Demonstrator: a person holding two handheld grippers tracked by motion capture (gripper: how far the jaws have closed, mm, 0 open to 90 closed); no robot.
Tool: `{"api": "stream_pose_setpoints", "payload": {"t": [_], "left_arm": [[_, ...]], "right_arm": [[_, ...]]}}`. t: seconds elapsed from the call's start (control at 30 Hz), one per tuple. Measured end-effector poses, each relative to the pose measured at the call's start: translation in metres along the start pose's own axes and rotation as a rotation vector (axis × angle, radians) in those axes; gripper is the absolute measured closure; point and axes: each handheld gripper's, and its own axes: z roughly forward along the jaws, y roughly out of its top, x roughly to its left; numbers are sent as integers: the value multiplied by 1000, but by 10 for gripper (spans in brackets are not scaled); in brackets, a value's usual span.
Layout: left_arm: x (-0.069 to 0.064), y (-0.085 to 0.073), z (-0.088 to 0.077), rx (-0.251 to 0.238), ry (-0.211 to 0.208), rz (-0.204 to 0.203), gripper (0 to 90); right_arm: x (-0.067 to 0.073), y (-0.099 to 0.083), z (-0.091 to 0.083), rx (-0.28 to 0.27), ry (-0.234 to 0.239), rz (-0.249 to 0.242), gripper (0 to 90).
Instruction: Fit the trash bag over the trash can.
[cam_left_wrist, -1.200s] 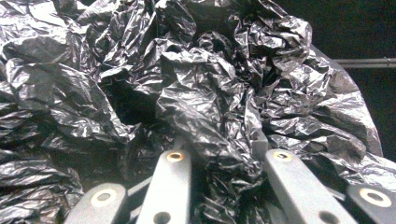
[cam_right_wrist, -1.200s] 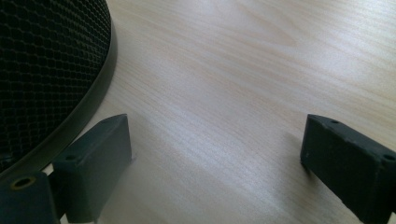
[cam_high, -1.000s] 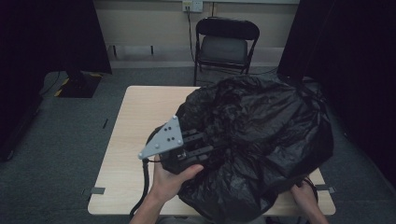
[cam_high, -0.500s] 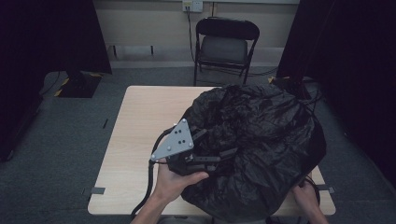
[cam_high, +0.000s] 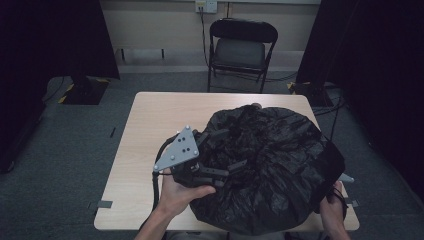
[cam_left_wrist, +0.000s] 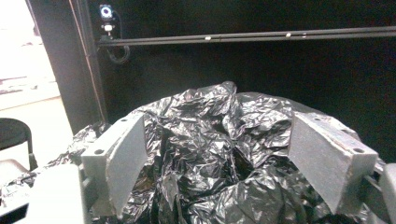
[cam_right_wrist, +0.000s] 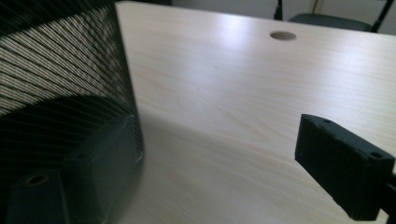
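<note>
a black mesh bin (cam_right_wrist: 60, 88) is seen at the left of the right gripper view, standing on the pale wooden bench (cam_high: 150, 130); in the high view it is covered by a crumpled black bin bag (cam_high: 270, 165) draped over it, so that what lies inside cannot be told. the bagged bin is placed on the right half of the bench, near the front edge, and its bulk reaches out over the right edge.

the left gripper (cam_high: 225, 152) is held against the left flank of the bag, its jaws having just been opening; they are now spread wide, with a mound of crumpled plastic (cam_left_wrist: 210, 154) between them but not pressed by the pads. the right gripper (cam_right_wrist: 224, 163) is held low at the right side of the bin, its jaws also wide apart: one jaw is laid against the mesh wall, the other is left free above bare wood, and nothing is clamped.

the left half of the bench is left bare to its left and far edges, and a round cable hole (cam_right_wrist: 282, 35) is seen near the far edge. a folding chair (cam_high: 240, 50) is set well beyond the bench.
</note>
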Motion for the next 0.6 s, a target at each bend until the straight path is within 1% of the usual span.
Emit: {"api": "stream_pose_setpoints", "payload": {"t": [0.1,0.13,0.17,0.23,0.3,0.37,0.43,0.47,0.57,0.6], "left_arm": [[1,0,-3,-4,12,4,195],[2,0,-4,1,13,6,196],[2,0,-4,9,13,10,199],[3,0,-5,22,14,25,209],[4,-1,-5,27,16,36,223],[5,-2,-7,32,24,37,234],[5,-4,-8,44,35,43,247],[6,-5,-9,50,41,49,251],[7,-8,-14,69,55,52,253],[7,-9,-17,76,64,58,253]], "right_arm": [[5,3,-1,-25,29,-2,116],[7,4,-1,-31,40,-9,138],[9,5,0,-32,30,-20,152],[11,7,1,-39,29,-15,154],[13,8,3,-35,32,-21,156],[17,10,6,-36,41,-21,174],[22,12,9,-31,44,-36,176],[26,13,11,-32,45,-28,176],[35,16,18,-28,71,-41,176],[39,17,20,-29,81,-39,175]]}}
